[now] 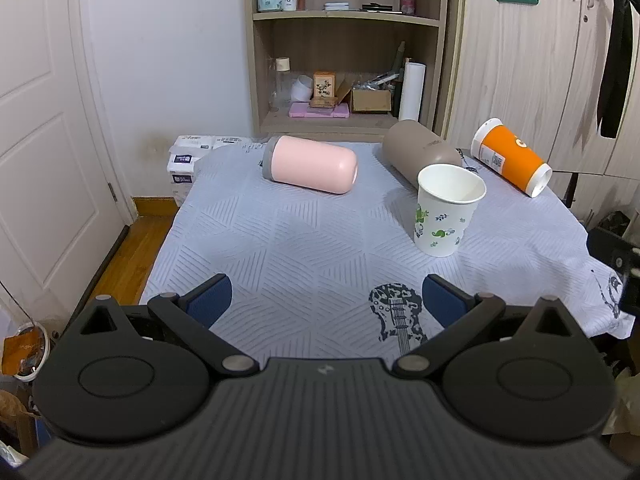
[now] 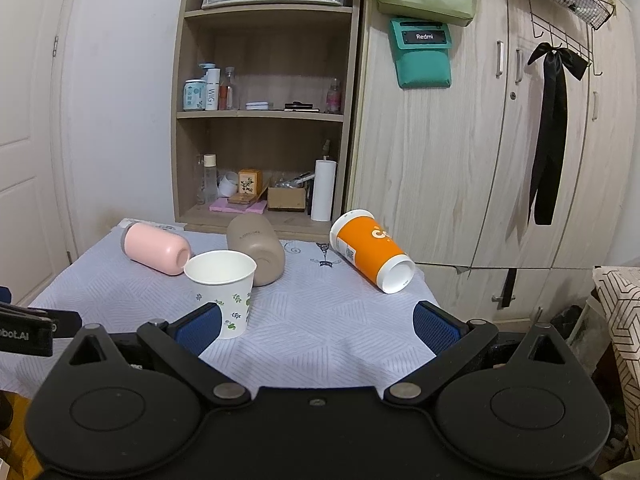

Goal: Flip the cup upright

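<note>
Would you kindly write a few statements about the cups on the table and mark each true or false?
1. The white paper cup stands upright. True.
2. The orange cup stands upright. False: it lies on its side.
3. The pink cup lies on its side. True.
4. The left gripper holds the brown cup. False: its jaws are open and empty.
5. The right gripper is shut. False: it is open.

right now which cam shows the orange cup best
The right wrist view: the orange cup lies on its side nearly centred, white base toward the camera, lettering visible. The left wrist view shows it smaller, at the table's far right corner.
</note>
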The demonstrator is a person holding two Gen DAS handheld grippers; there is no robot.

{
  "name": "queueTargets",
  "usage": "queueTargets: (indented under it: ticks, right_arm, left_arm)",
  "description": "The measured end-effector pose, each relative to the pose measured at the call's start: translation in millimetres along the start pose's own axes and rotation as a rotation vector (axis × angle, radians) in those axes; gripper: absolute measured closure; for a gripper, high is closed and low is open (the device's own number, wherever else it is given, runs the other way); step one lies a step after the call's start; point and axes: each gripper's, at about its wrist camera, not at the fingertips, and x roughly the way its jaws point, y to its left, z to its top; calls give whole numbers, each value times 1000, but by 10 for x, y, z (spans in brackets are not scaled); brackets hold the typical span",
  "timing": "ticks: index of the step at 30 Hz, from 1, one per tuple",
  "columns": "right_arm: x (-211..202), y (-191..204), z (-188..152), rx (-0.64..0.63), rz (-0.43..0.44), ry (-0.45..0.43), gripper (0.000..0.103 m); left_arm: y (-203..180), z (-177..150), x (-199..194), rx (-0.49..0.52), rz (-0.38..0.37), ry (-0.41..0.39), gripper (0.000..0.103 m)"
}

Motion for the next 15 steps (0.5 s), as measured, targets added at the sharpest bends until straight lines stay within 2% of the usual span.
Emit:
queueTargets:
  ticks: [15]
  right_arm:
    - [18,13,-22,-2,-4,12,0]
  left_arm:
    - [37,10,20,1,5,-18,0]
